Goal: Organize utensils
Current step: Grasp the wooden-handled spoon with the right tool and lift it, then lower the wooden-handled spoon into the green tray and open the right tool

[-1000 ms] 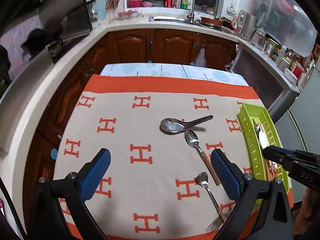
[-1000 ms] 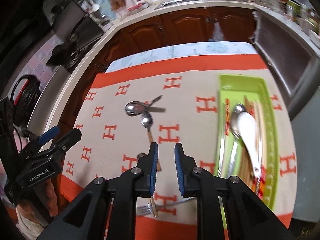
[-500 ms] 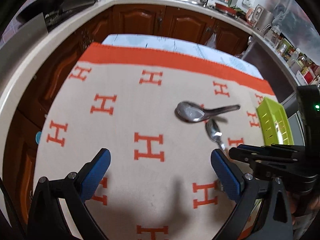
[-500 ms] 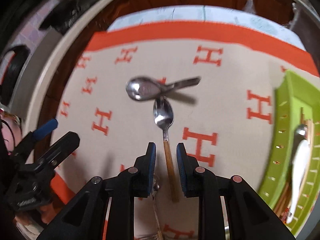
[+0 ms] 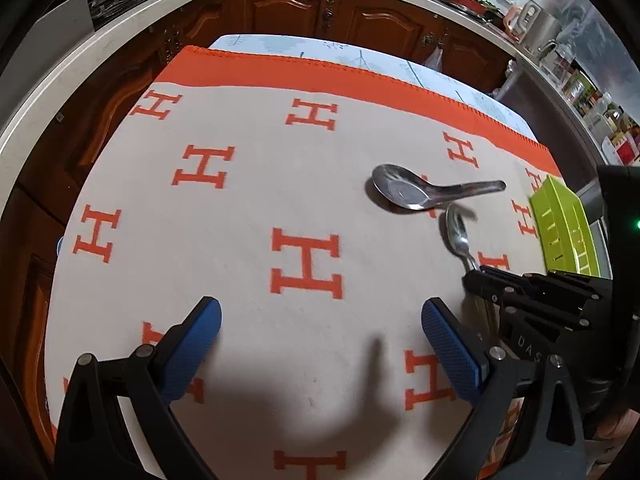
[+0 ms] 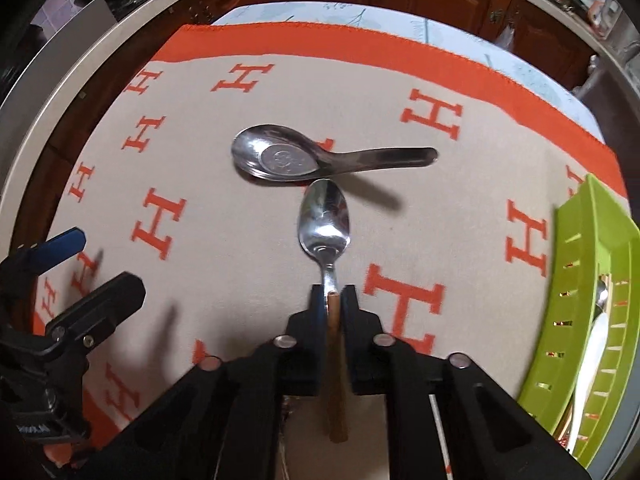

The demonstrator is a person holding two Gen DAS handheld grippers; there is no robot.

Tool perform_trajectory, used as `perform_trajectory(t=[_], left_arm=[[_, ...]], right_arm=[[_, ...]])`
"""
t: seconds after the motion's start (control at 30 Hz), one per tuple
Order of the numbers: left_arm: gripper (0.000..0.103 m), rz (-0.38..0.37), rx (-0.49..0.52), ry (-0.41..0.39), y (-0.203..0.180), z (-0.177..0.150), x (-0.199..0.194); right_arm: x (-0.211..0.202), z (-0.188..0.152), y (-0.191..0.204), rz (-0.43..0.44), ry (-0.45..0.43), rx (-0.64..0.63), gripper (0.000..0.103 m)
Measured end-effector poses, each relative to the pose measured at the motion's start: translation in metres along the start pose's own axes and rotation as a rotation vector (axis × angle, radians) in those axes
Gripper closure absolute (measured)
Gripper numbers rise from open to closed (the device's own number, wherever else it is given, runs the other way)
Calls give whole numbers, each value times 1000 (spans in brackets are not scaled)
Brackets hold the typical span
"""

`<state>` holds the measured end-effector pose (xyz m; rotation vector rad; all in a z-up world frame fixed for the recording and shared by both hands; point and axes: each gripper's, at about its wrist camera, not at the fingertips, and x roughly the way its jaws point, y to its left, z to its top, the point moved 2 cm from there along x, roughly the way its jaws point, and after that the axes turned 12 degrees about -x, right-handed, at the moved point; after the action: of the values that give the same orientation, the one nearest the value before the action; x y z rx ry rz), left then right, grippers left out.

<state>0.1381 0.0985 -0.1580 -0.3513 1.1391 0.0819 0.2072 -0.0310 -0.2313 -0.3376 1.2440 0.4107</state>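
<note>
Right wrist view, nearest first: my right gripper (image 6: 331,300) points steeply down at the cloth (image 6: 224,248), and its jaws are closing on the wooden handle of the spoon (image 6: 325,224). The handle runs between the two black fingers (image 6: 316,312) and both appear to press on it. The spoon's steel bowl lies just beyond the fingertips, hollow side up, on the cloth. Just past it, almost touching its tip, lies the ladle (image 6: 288,158), crosswise, bowl to the left and handle to the right. At the right edge sits the green tray (image 6: 576,264), with a white spoon and other utensils in it, only partly in view. My left gripper (image 6: 76,264) shows low on the left.

Left wrist view: my left gripper (image 5: 320,344) hangs over bare cloth (image 5: 240,208) with its blue pads (image 5: 192,344) spread wide and nothing between them. To its right, my right gripper (image 5: 496,284) comes in from the side onto the spoon (image 5: 458,236). Farther off lie the ladle (image 5: 404,192) and the tray (image 5: 560,224), then the wooden cabinets (image 5: 288,12) and counter.
</note>
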Motion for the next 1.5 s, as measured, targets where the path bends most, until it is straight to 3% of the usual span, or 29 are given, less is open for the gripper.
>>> perform_trajectory(t=[0.3, 0.57, 0.73, 0.87, 1.07, 1.3, 1.5], left_arm=[[4, -2, 36, 9, -12, -15, -12], [4, -34, 11, 28, -19, -24, -35], [4, -50, 36, 15, -30, -34, -49], [4, -50, 67, 9, -41, -42, -56], [4, -42, 97, 4, -55, -44, -57], [4, -24, 103, 12, -61, -42, -50], [4, -39, 95, 26, -61, -41, -47]], right_arm=[[-21, -20, -13, 71, -52, 125, 97], [-95, -57, -21, 119, -165, 195, 97], [-146, -87, -44, 99, -232, 247, 97], [-174, -112, -80, 30, -268, 311, 97], [-172, -146, -139, -124, -194, 384, 97], [-140, -177, -169, -127, -80, 444, 97], [-123, -184, -174, -121, -59, 445, 94]])
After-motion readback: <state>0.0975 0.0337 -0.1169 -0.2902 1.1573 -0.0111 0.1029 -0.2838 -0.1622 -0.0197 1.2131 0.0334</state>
